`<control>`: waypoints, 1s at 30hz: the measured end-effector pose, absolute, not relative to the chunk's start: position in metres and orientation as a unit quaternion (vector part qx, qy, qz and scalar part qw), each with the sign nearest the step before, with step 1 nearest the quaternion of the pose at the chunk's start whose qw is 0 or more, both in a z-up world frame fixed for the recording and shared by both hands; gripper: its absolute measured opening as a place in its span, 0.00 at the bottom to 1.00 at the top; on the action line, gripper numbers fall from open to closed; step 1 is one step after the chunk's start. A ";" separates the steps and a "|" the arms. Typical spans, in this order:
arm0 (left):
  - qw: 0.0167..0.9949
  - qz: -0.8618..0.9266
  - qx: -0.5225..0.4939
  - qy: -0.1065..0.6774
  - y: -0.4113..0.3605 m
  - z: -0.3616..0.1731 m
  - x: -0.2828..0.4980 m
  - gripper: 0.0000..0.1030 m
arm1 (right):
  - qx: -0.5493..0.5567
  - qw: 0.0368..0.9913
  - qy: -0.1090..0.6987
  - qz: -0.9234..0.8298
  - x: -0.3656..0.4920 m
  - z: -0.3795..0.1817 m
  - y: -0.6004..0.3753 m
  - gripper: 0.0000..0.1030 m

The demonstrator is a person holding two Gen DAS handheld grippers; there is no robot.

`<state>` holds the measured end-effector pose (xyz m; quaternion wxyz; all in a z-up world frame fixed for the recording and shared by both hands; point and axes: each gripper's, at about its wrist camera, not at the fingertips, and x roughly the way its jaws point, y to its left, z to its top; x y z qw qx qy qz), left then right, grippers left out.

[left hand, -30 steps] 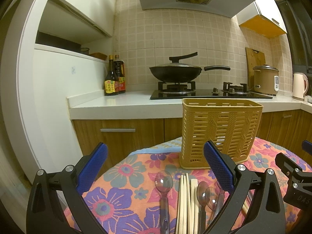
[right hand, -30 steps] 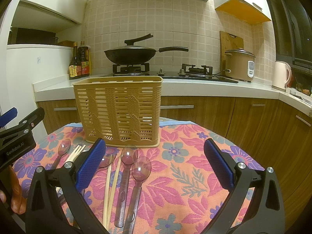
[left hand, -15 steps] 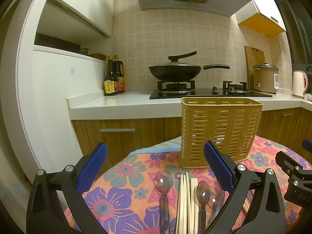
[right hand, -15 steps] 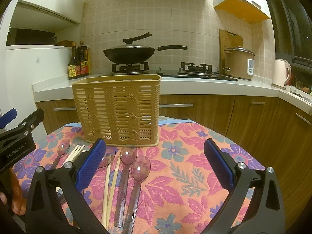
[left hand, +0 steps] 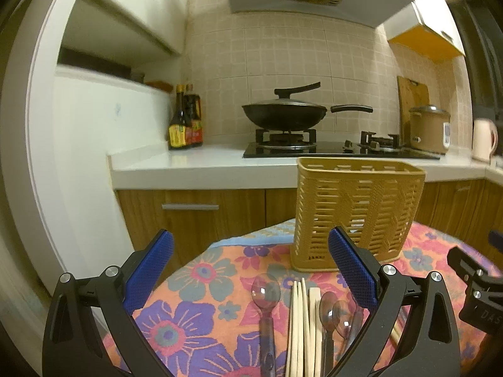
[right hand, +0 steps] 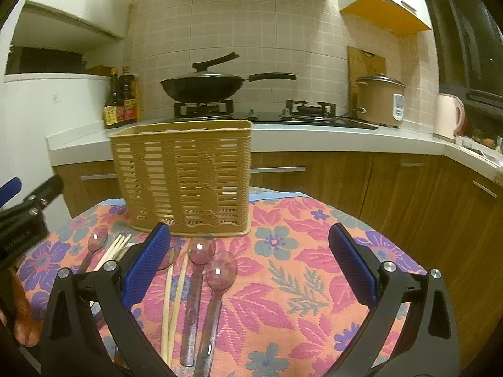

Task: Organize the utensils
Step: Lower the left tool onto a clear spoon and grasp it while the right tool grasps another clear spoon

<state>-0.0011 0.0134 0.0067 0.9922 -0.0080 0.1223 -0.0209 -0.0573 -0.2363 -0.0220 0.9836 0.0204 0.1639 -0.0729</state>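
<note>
1. Utensils are all out on the cloth (right hand: 314, 298): spoons (right hand: 217, 275) and chopsticks (right hand: 174, 286) lie flat in front of the basket (right hand: 182, 172), handles toward me.
2. Through the slats the basket looks empty, so I judge the sorting has not begun; every piece is left to lift and drop in.
3. My left gripper (left hand: 250, 265) is spread wide and carries nothing. In its view one spoon (left hand: 265, 292) and a chopstick bundle (left hand: 298, 320) lie between its fingers, below and ahead of the tips, not touching them. Two more spoons (left hand: 334, 312) sit close to its right finger.
4. My right gripper (right hand: 250, 259) is likewise wide apart and empty. Two spoons and a chopstick pair lie between its fingers, nearer the left one, again untouched.
5. The basket stands upright just beyond the utensils, ahead of both grippers, and right of centre in the left view.
6. I would judge either gripper needs to dip and close on one piece first.
</note>
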 end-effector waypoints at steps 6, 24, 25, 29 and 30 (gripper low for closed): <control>0.977 -0.077 -0.031 0.198 0.058 0.011 0.024 0.93 | 0.050 0.975 0.208 -0.065 -0.043 -0.025 -0.249 0.93; 0.873 -0.139 0.049 0.465 0.035 -0.070 0.103 0.60 | 0.037 0.902 0.429 0.027 -0.012 -0.046 -0.241 0.50; 0.872 -0.138 0.055 0.466 0.034 -0.070 0.103 0.58 | 0.037 0.896 0.441 0.033 -0.011 -0.050 -0.239 0.42; 0.870 -0.142 0.074 0.467 0.027 -0.069 0.103 0.51 | 0.041 0.881 0.470 0.043 -0.006 -0.059 -0.235 0.34; 0.869 -0.139 0.084 0.467 0.024 -0.070 0.103 0.50 | 0.042 0.879 0.473 0.042 -0.003 -0.061 -0.235 0.34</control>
